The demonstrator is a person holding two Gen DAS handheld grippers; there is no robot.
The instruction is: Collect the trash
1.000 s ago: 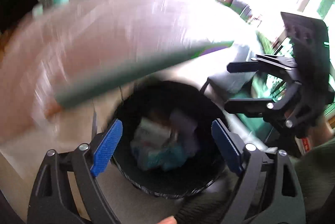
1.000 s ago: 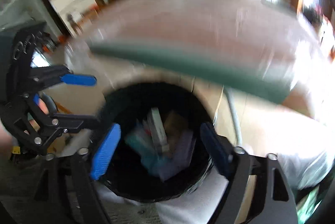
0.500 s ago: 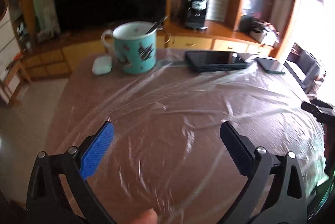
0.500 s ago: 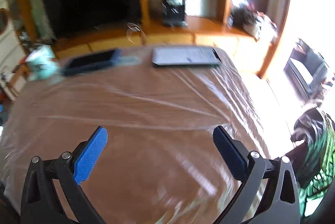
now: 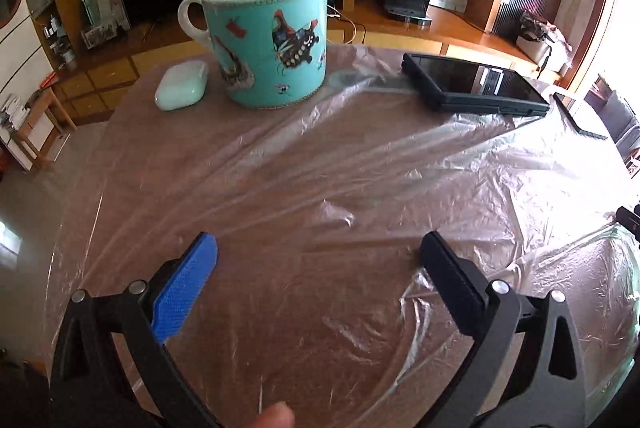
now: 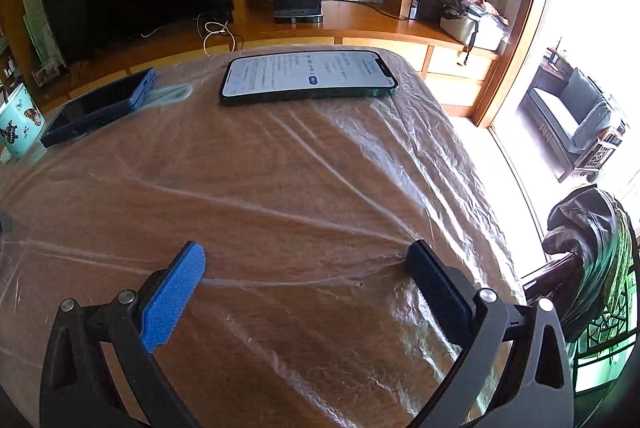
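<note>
Left wrist view
Left gripper [image 5: 318, 270]: jaws spread wide, nothing between the pads, poised above the near part of the table.
Plastic film [image 5: 360, 167]: a clear, wrinkled sheet lay over the whole round table [image 5: 80, 187] — seemingly the only trash left; no loose scrap showed on it.
Film relative to gripper: directly under and ahead of the open jaws, a raised crease just beyond the fingertips.
Things on the film: a teal mug [image 5: 272, 43] with a spoon in it and a white earbud case [image 5: 182, 85] near the far left edge; a dark handheld device [image 5: 472, 83] toward the far right edge.

Right wrist view
Right gripper [image 6: 304, 276]: also wide open and empty, over the near right part of the table.
Film relative to gripper: creases ran together just beside the black pad [image 6: 432, 280].
On the film: a lit phone [image 6: 308, 77] by the far edge.

Doing the step well
Judgement: pinch a raised fold, not flat film — and lift gently, since the mug, phone and device weigh the sheet down and could tip or slide.
</note>
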